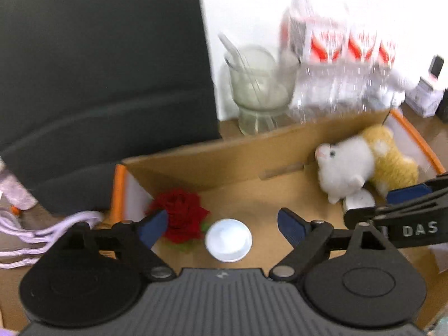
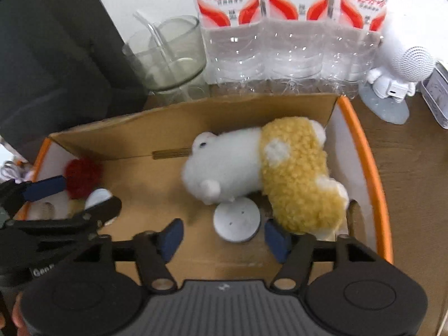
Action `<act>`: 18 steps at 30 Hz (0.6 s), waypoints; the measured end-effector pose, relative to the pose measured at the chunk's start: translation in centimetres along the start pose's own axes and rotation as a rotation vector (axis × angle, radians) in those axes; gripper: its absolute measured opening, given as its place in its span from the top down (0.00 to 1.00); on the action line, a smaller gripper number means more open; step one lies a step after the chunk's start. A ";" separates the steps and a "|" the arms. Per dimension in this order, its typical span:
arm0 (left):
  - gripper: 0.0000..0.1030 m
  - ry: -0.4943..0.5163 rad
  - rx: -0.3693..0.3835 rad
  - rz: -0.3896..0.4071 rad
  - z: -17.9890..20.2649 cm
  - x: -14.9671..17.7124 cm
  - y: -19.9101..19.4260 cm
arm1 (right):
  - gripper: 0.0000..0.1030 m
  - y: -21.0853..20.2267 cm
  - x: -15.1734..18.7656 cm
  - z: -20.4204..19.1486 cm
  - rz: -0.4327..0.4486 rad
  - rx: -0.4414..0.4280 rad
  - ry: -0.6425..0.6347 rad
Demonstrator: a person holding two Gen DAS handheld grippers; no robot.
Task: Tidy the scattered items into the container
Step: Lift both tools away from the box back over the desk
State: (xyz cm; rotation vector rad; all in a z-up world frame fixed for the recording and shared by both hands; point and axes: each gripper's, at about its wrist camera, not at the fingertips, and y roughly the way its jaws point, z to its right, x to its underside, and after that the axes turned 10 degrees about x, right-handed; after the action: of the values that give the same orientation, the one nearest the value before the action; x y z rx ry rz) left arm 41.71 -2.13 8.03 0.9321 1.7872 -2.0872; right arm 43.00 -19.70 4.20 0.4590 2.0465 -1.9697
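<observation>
Bright, even daylight fills both views, and the white wall at 12 o'clock is nearly blown out. The left wrist view is smeared by motion blur, worst on the water bottles at 1 o'clock. Fisheye bending curves the edges, with dark corners.

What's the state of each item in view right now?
Open-topped brown cardboard box with orange rim: holds four items.
White-and-yellow fluffy plush toy: on its side in box.
Red fabric rose: lying in box corner.
White round lid: flat on box floor, free.
Grey round disc: flat, beside plush.
Left hand-held gripper: open, empty.
Right hand-held gripper: open, empty.
Clear glass cup: upright, outside box.
</observation>
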 end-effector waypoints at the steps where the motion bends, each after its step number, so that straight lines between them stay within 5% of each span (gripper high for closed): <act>1: 0.13 -0.024 0.000 0.007 -0.3 -0.2 -1.2 | 0.33 -1.2 0.0 0.0 0.013 0.001 -0.006; 8: 0.03 -0.111 -0.028 0.068 -0.2 -0.1 -9.2 | 0.19 -10.0 0.9 0.1 0.119 0.051 -0.047; 10: 0.00 -0.117 -0.085 0.157 0.6 1.2 -11.9 | 0.19 -12.5 2.0 0.5 0.159 0.053 -0.050; 12: 0.00 -0.105 -0.139 0.348 1.6 4.1 -15.3 | 0.17 -15.1 3.7 1.2 0.266 0.027 -0.041; 14: 0.00 -0.058 -0.123 0.561 2.8 8.3 -18.0 | 0.11 -17.3 7.0 2.2 0.462 -0.040 -0.007; 16: 0.00 -0.032 -0.105 0.606 4.0 11.0 -19.0 | 0.07 -18.6 10.5 2.7 0.645 -0.101 -0.002; 18: 0.00 -0.044 -0.113 0.619 4.9 12.6 -19.2 | 0.06 -18.5 13.1 2.6 0.709 -0.091 -0.024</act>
State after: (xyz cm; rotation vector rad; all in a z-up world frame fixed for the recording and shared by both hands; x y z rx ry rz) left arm 19.72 0.26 15.95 1.2031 1.3430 -1.5852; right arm 23.48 -22.29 15.75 0.9702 1.6237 -1.4350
